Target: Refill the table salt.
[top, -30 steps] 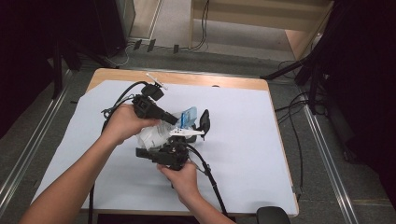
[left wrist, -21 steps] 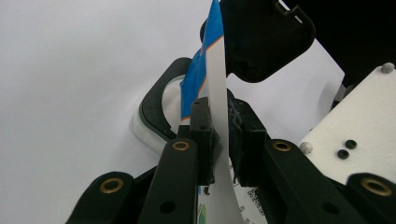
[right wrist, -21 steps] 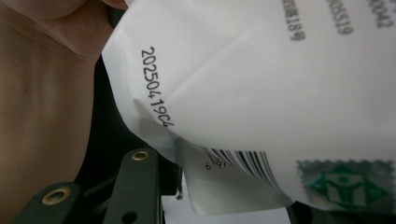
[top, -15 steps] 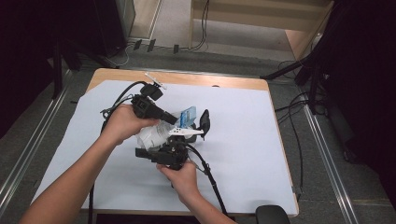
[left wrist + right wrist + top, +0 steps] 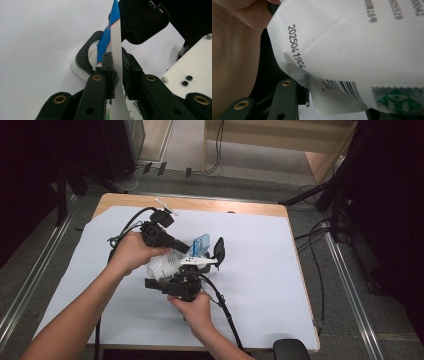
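On the table (image 5: pixel 280 285) the pouch (image 5: pixel 165 262) is held up between both tongs — left gripper (image 5: pixel 192 249) clamped on its flat blue-and-white top edge, right gripper (image 5: pixel 192 270) closed on its white body below. Its long axis runs from the person's left hand (image 5: pixel 132 251) out toward the blue end at the right. The right gripper view alone shows the printed date code and barcode (image 5: pixel 342 86); the left gripper view shows the edge (image 5: pixel 116 57) squeezed between the pads.

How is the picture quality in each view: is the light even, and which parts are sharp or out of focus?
High view: even light on the white table cover, dark surroundings, everything fairly sharp. Left gripper view: the fingers and the pouch edge between them are sharp; the background is washed-out white. Right gripper view: the pouch print is readable though slightly soft, and the hand is blurred.
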`<state>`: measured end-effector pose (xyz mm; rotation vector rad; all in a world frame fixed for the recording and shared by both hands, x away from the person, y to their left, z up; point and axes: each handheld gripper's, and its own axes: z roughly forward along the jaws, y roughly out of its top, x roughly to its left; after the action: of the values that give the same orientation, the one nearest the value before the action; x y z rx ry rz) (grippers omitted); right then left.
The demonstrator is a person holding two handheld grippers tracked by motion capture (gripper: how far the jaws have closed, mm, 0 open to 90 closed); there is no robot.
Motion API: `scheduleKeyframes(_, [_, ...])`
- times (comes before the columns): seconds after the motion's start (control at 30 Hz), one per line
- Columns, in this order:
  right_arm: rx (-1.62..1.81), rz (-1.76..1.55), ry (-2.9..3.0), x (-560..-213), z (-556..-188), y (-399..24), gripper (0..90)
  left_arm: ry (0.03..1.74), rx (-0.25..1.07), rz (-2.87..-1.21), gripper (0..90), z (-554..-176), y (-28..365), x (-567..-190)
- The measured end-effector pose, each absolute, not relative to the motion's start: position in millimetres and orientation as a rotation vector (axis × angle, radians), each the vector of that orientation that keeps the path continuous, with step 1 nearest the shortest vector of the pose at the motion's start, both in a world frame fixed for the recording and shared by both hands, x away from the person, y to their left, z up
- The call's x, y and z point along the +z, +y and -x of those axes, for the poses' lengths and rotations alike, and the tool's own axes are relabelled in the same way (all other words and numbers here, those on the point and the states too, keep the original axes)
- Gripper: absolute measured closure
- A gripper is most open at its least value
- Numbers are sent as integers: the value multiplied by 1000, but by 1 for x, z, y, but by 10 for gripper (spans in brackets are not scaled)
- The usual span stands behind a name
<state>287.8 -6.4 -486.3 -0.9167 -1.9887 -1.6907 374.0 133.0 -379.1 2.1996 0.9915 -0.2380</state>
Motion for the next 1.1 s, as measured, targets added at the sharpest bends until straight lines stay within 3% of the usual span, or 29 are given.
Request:
scheduleKeyframes(0.77, [-1697,910,-2030,-486,-287,-5,565,1003,-226,-2186,828,-374,132,-378])
scheduleKeyframes(1.1, [-1676,909,-2034,-487,-286,-5,604,1008,-232,-2180,839,-374,131,-379])
